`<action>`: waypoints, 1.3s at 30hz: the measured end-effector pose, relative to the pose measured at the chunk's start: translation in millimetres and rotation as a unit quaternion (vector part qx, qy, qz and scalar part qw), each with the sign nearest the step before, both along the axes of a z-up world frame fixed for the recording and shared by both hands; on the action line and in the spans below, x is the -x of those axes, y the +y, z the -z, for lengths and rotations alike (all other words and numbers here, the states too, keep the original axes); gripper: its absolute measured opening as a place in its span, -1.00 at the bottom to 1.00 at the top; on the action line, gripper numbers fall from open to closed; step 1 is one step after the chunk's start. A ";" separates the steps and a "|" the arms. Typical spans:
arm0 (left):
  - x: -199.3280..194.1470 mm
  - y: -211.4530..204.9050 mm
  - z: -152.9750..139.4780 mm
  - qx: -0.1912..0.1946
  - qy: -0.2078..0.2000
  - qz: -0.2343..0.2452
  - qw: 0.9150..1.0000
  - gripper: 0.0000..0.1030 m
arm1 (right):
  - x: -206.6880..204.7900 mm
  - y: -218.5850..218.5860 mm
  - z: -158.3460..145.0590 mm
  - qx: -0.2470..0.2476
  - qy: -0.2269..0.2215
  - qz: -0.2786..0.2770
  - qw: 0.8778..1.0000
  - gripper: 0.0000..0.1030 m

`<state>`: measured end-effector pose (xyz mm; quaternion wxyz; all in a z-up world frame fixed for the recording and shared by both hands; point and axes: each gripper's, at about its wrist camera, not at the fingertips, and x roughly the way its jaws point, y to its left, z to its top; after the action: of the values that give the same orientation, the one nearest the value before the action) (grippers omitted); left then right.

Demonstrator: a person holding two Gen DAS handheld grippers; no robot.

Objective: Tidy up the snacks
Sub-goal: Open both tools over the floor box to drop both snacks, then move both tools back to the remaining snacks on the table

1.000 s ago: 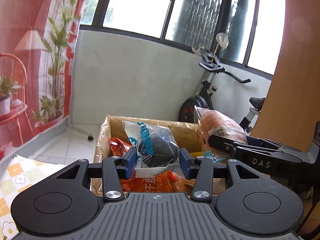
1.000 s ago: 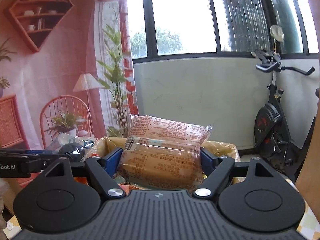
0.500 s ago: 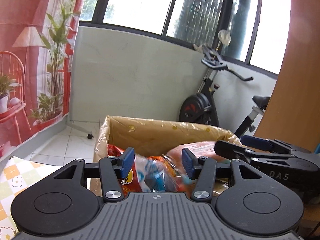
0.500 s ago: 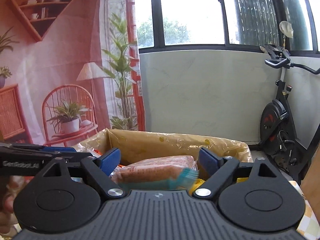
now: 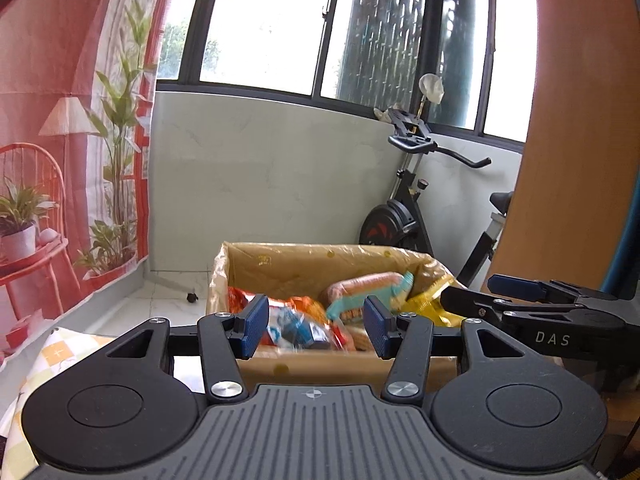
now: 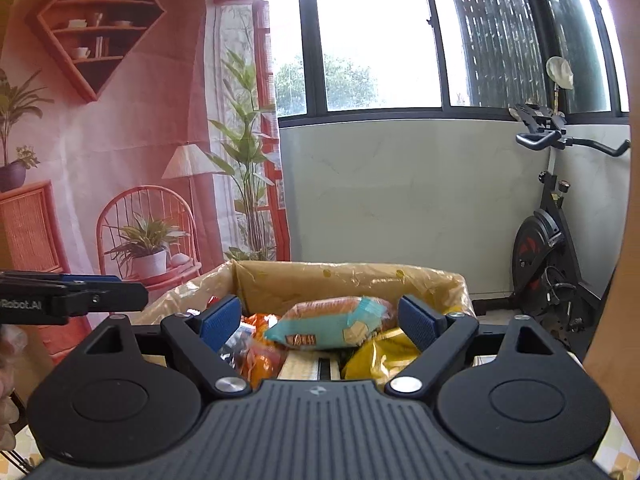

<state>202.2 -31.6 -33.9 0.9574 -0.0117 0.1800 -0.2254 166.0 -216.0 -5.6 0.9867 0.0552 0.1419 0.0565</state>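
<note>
Balcony room with dark-framed windows, a pale half-wall, a pink printed backdrop (image 6: 120,140) on the left and an exercise bike (image 6: 548,248) on the right. Checked cloth (image 5: 52,356) under a cardboard box (image 5: 304,260) lined with clear plastic.

In the box, a heap of snacks. On top, a bread pack (image 6: 336,322): orange-brown wrapper with a teal printed end, plump and oblong, lying roughly flat, long axis across the box, teal end toward the left in the right wrist view. Below it a yellow bag (image 6: 380,354); left of it orange packets (image 5: 296,306) and a blurred blue-and-clear packet (image 5: 298,330).

Left gripper (image 5: 314,330) spread apart, empty, above the near edge of the box. Right gripper (image 6: 320,322) spread wide, pads clear of the bread pack, holding nothing.
</note>
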 end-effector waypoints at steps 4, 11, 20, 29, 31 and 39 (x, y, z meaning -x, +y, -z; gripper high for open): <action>19.1 3.6 5.8 0.002 0.007 -0.001 1.000 0.06 | 23.6 -1.9 6.1 -0.010 0.002 0.005 1.000 0.71; 45.3 11.8 30.1 0.003 0.039 -0.009 0.999 0.06 | 66.7 -5.6 20.3 0.003 0.016 0.007 1.000 0.71; 65.8 27.7 68.2 0.020 0.087 -0.022 0.996 0.06 | 106.7 -9.9 35.3 0.006 0.029 0.010 1.000 0.71; 73.3 31.9 107.0 -0.003 0.113 -0.026 0.993 0.06 | 116.0 -4.2 73.9 0.015 0.066 0.002 0.998 0.70; 74.4 32.5 113.4 -0.005 0.118 -0.026 0.993 0.06 | 116.8 -6.8 81.5 0.011 0.074 0.004 0.997 0.70; 81.7 22.9 138.7 -0.024 0.142 -0.006 0.990 0.06 | 125.0 -20.6 112.2 -0.005 0.101 0.022 0.995 0.70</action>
<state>120.4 -8.7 -172.6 0.9236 -0.0219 0.3195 -0.2110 41.0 -236.5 -117.8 0.9682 0.0683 0.2389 0.0301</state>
